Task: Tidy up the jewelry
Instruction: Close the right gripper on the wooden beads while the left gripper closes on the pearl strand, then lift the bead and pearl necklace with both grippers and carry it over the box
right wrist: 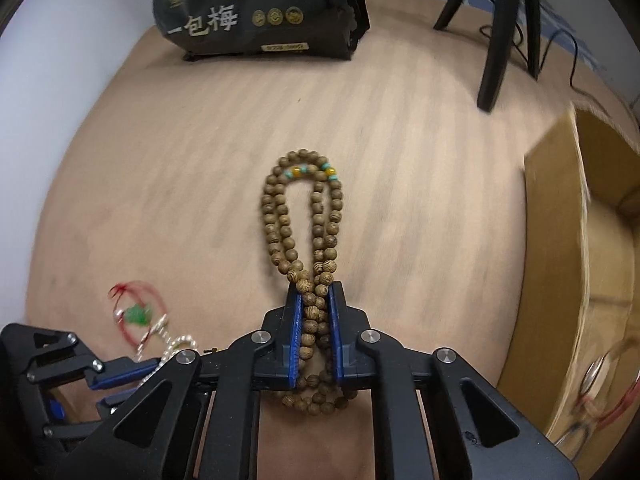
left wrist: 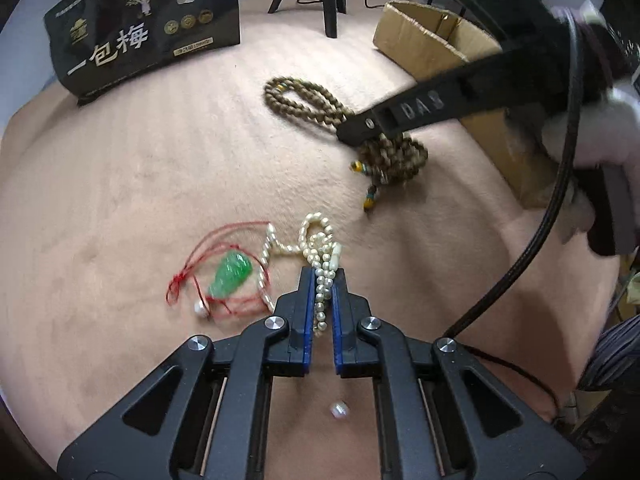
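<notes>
Both tools are matte black plastic. The left gripper (left wrist: 323, 280) has two slim fingers lined with ribbed blue pads (left wrist: 307, 312), joined to angular linkage arms with triangular cut-outs and round silver screw heads (left wrist: 276, 323). The right gripper (right wrist: 315, 294) is built the same, blue pads and silver screws alike. Seen from the left wrist, its finger carries raised lettering, a thick black cable (left wrist: 560, 184) runs beside it, and the person's hand wears a white glove (left wrist: 592, 136)

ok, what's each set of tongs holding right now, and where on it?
Left tongs: shut on the pearl strand, several bunched strands at one end. Right tongs: shut on the wooden bead mala at its gathered lower end.
</notes>
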The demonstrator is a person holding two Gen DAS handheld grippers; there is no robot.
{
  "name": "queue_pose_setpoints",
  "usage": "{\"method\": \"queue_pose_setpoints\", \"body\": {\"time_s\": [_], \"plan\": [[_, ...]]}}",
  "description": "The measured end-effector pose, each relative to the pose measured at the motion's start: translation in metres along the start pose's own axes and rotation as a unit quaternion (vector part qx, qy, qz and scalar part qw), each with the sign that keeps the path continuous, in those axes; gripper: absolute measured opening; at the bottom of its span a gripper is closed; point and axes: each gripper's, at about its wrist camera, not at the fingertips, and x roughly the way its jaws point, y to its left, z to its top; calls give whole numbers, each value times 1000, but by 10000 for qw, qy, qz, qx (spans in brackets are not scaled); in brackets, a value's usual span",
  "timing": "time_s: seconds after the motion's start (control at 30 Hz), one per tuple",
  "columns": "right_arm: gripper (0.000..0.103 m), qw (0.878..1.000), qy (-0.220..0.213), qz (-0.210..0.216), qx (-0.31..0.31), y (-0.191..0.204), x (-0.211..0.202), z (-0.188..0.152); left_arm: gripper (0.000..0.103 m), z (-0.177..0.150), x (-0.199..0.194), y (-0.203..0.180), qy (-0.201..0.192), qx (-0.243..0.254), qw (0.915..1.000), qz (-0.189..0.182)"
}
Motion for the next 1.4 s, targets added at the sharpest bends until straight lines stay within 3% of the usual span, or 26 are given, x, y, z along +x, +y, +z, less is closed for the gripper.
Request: {"method": "queue_pose_setpoints", "body": {"time_s": [0.3, 0.73, 1.0, 1.4], "plan": [[11, 9953, -384, 743, 491, -13, -49, -47, 5, -7, -52, -10, -410, -293, 9987, -94], [11, 9853, -1296, 1039, 386, 11, -142, -82, 5, -4, -133, -20, -1441, -845, 9850, -432], [11, 9776, -1854, 855, 508, -10, -188, -100, 5, 11, -155, -43, -1834, -716, 9786, -590], [11, 9685, -2296, 166, 954, -72, -230, -128, 5, 53, -134, -77, -1945, -521, 9766, -755]]}}
